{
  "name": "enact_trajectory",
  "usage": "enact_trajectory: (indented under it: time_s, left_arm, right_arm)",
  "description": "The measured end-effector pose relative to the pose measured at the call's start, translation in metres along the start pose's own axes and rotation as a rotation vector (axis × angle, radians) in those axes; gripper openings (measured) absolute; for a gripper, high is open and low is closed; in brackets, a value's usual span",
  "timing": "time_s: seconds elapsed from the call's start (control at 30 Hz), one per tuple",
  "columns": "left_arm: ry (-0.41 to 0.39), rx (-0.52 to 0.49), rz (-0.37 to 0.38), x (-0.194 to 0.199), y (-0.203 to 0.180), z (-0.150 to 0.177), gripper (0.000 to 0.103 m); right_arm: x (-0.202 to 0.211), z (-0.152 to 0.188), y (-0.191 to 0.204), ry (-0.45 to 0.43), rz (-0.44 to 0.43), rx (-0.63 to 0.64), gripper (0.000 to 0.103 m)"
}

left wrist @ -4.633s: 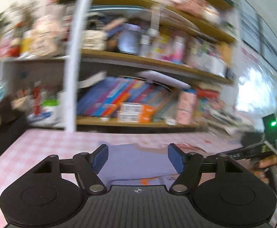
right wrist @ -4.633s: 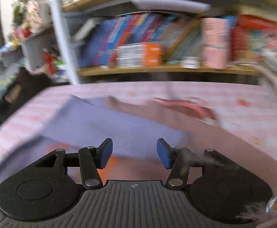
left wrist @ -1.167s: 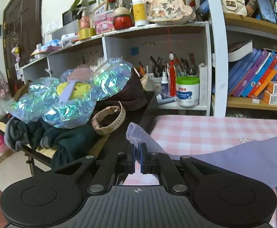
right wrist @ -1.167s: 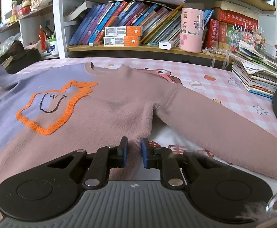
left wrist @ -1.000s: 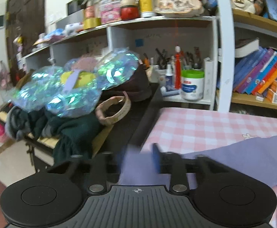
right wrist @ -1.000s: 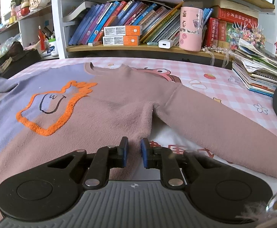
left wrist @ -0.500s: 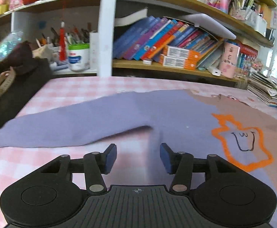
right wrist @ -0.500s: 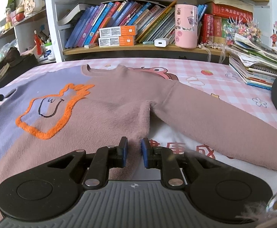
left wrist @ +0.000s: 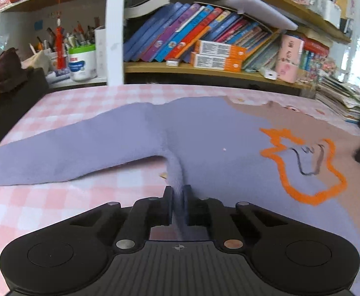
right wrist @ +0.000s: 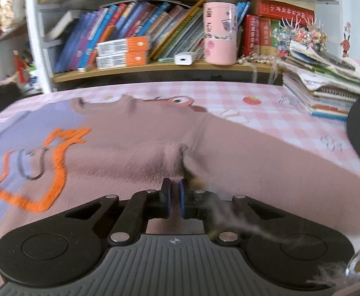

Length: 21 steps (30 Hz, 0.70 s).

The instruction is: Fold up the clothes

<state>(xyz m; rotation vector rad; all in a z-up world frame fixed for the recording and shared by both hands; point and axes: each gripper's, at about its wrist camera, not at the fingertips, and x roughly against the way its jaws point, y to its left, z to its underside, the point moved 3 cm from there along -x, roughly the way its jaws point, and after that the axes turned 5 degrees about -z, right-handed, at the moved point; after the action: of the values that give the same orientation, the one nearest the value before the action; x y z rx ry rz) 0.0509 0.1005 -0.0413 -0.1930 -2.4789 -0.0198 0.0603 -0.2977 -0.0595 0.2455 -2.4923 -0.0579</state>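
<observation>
Left wrist view: left gripper [left wrist: 178, 192] clamped on sweater [left wrist: 204, 128]
Right gripper [right wrist: 173, 187]: pinching sweater's pink side
Writing: none legible

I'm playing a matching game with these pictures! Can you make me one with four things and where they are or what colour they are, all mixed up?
Things:
1. sweater's left sleeve
2. sweater's right sleeve
3. pink cup
4. stack of notebooks

Descriptions:
A. on the shelf beside the books
B. purple
C. on the table's far right
D. dusty pink

Pairs: 1-B, 2-D, 3-A, 4-C
</observation>
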Motion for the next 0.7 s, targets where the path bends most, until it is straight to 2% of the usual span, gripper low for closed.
enact_trajectory:
  time_s: [0.23, 0.3, 0.47, 0.57, 0.7]
  left_arm:
    - [-0.007, -0.005, -0.01, -0.013, -0.009, -0.01, 0.006]
    - [-0.012, -0.006, -0.034, -0.013, -0.003, -0.011, 0.005]
    - [-0.01, 0.054, -0.083, -0.005, 0.03, -0.007, 0.005]
    - [-0.004, 0.052, -0.106, 0.001, 0.038, -0.004, 0.005]
    - [-0.008, 0.06, -0.128, 0.005, 0.043, -0.002, 0.005]
  right_arm:
    - [-0.043, -0.03, 0.0, 0.027, 0.095, 0.101, 0.006]
    - [-0.041, -0.029, 0.004, 0.04, 0.075, 0.093, 0.006]
    - [-0.03, -0.019, 0.013, 0.032, -0.098, 0.027, 0.006]
    - [-0.037, -0.022, 0.026, 0.029, -0.135, 0.038, 0.006]
    - [-0.058, -0.035, 0.041, 0.033, -0.111, 0.089, 0.006]
